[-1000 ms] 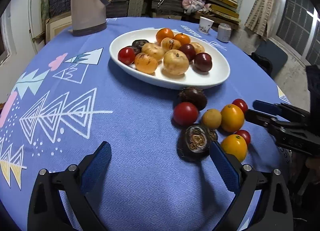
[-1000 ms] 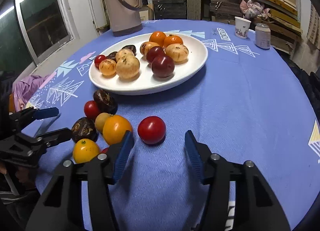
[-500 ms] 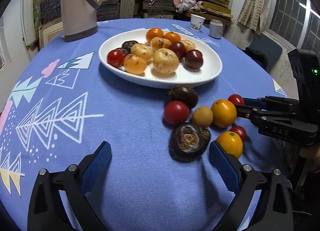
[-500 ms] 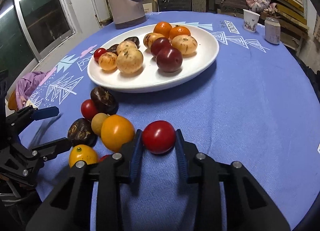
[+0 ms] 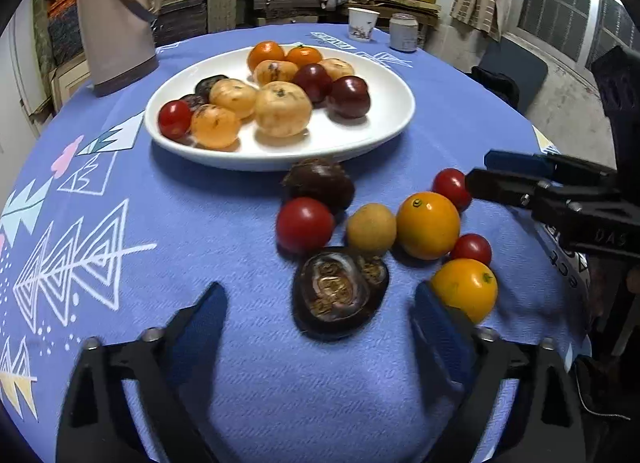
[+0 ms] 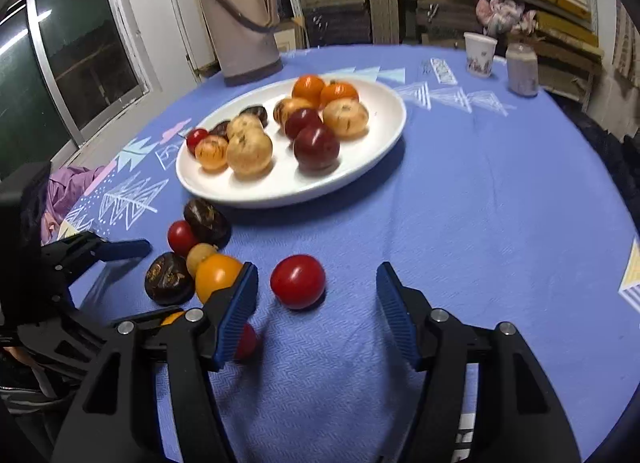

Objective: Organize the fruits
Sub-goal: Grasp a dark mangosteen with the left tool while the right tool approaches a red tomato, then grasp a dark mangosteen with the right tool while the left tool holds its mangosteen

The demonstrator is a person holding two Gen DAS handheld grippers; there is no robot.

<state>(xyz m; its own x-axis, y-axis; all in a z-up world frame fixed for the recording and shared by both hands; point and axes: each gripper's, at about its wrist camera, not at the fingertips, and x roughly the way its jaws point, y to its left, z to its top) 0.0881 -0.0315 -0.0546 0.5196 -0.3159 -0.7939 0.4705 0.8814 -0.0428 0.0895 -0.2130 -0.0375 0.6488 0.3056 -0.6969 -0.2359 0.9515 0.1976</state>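
A dark split-open fruit (image 5: 340, 295) lies on the blue tablecloth between the fingers of my left gripper (image 5: 320, 327). Its jaws are closing, and the pads stand clear of the fruit. Around it lie a red tomato (image 5: 304, 225), a small yellow fruit (image 5: 371, 229), two orange fruits (image 5: 428, 225) and another dark fruit (image 5: 320, 183). My right gripper (image 6: 316, 315) has its jaws opening. A red tomato (image 6: 298, 282) rests on the cloth just ahead of its tips, untouched. The white oval plate (image 5: 400, 119) behind holds several fruits.
A tall beige thermos jug (image 5: 116, 19) stands at the back left of the round table. A paper cup (image 5: 362, 23) and a can (image 5: 403, 33) sit at the far edge. Bare blue cloth (image 6: 500, 203) spreads right of the plate. Shelves fill the background.
The right gripper pinched the red tomato half a second ago and has now spread off it. The left gripper has come closer to the dark split fruit and its jaws have narrowed.
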